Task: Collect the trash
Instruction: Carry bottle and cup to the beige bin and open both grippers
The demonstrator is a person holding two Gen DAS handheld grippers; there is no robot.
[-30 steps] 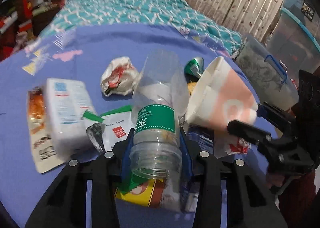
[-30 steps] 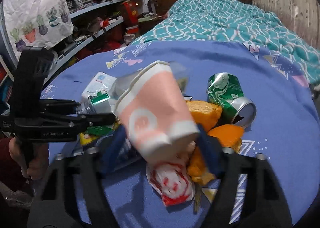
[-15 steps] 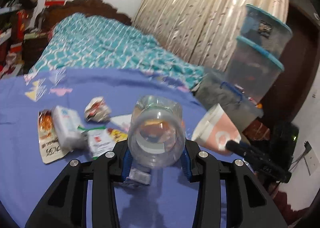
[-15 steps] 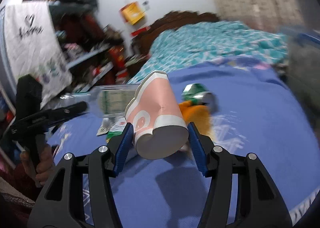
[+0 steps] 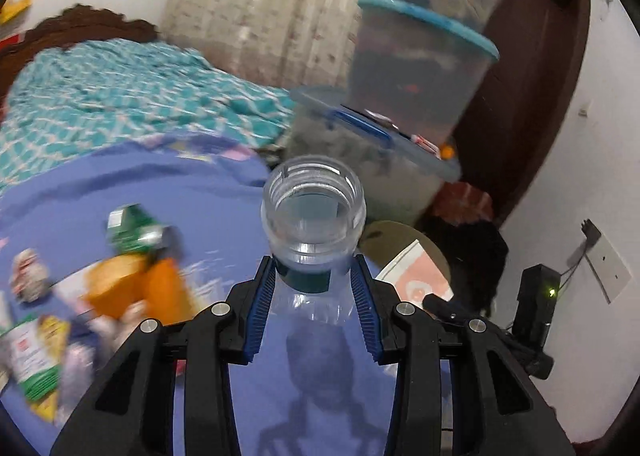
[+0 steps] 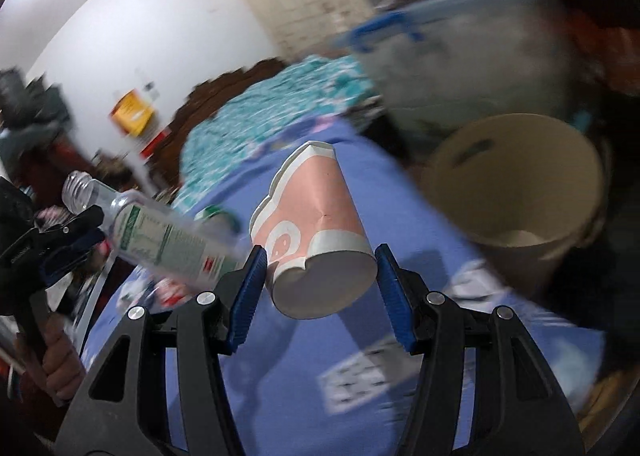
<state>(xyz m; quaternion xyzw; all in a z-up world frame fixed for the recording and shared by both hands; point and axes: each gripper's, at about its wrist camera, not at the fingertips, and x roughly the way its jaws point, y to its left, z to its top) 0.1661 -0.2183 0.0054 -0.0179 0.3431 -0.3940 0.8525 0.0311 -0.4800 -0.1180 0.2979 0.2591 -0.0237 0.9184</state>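
My left gripper (image 5: 314, 276) is shut on a clear plastic bottle (image 5: 314, 207) with a green label, its open mouth pointing away from me; the bottle also shows in the right wrist view (image 6: 160, 240). My right gripper (image 6: 320, 260) is shut on a pink and white paper cup (image 6: 316, 223), held above the purple bedsheet (image 6: 384, 183). A beige bin (image 6: 516, 191) stands just right of the cup, beyond the bed's edge; in the left wrist view its rim (image 5: 384, 232) shows behind the cup (image 5: 416, 276).
On the sheet (image 5: 160, 195) lie a green can (image 5: 132, 228), orange pieces (image 5: 136, 288), a crumpled wrapper (image 5: 28, 276) and packets (image 5: 36, 352). Stacked clear storage boxes (image 5: 420, 67) stand right of the bed, before a dark door (image 5: 532, 95).
Both grippers have lifted their items off the sheet and swung right. The bin has come into view. The bottle now points mouth-forward.
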